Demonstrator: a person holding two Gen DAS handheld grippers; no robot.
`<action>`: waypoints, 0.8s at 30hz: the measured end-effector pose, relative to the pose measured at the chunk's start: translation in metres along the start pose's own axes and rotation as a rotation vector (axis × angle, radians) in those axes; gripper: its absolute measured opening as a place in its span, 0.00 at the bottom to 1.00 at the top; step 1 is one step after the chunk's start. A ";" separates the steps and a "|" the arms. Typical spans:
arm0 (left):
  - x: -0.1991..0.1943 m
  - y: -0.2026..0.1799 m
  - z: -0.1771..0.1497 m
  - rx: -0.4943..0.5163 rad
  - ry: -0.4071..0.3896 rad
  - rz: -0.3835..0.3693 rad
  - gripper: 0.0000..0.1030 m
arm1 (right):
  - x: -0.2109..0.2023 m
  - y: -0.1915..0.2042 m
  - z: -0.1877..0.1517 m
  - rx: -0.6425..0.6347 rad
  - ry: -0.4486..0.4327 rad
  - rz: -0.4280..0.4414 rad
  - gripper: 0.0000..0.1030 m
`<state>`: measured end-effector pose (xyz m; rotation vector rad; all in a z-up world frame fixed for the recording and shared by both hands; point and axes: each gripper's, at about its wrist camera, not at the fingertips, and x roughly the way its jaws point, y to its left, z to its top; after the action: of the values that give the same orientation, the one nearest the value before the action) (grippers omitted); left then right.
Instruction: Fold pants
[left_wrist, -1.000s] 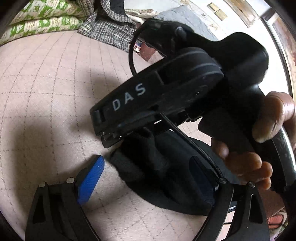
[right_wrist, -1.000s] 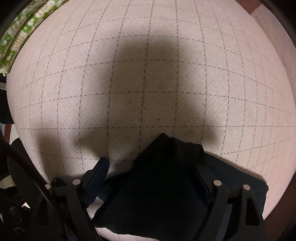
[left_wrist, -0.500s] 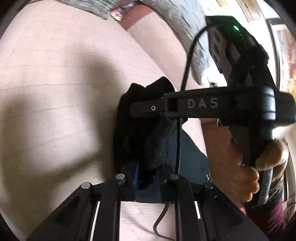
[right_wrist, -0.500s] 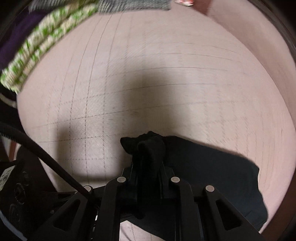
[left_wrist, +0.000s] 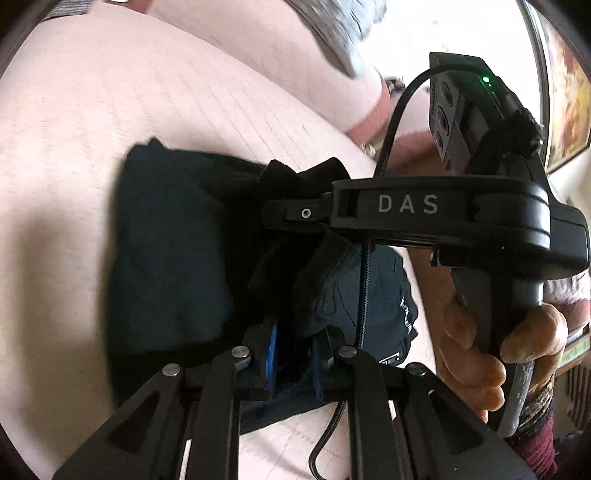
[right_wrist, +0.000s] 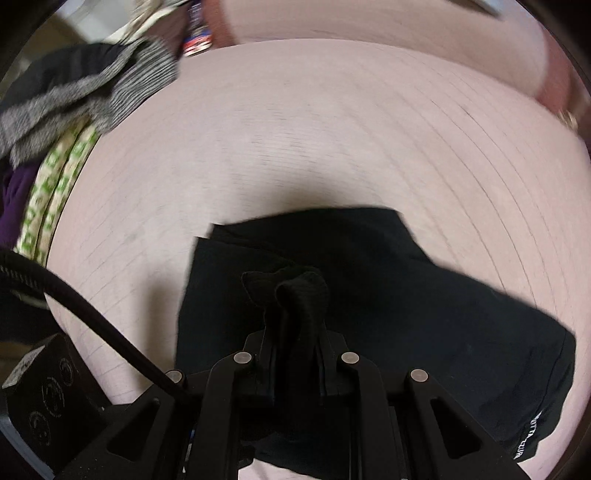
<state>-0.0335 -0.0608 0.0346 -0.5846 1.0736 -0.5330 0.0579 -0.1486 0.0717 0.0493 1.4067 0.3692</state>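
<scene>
Fingers of both grippers pinched onto bunched edge of black pants (right_wrist: 369, 295): left gripper (left_wrist: 293, 350) lower centre, right gripper (right_wrist: 293, 363) lower centre; cloth's bulk spreads beyond fingertips, toward frame right on pink bedspread (right_wrist: 332, 129).

Bright daylight washes out the upper right of the left view; the right view is dimmer, motion-blurred, edges curved by fisheye distortion.

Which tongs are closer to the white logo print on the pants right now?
Left. The left tongs grip the pants just beside the white logo print; the right tongs pinch bunched fabric farther away.
</scene>
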 end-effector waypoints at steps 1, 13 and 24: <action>0.007 0.000 0.004 0.007 0.009 0.003 0.14 | 0.001 -0.011 -0.002 0.021 -0.004 0.009 0.15; -0.044 -0.002 -0.007 0.147 0.082 -0.015 0.61 | -0.046 -0.116 -0.043 0.288 -0.231 -0.097 0.56; -0.032 0.056 0.016 0.034 0.019 0.140 0.62 | -0.028 -0.067 -0.062 0.357 -0.284 0.532 0.51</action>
<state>-0.0249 0.0041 0.0234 -0.4717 1.1125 -0.4347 0.0099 -0.2306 0.0713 0.7509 1.1477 0.5210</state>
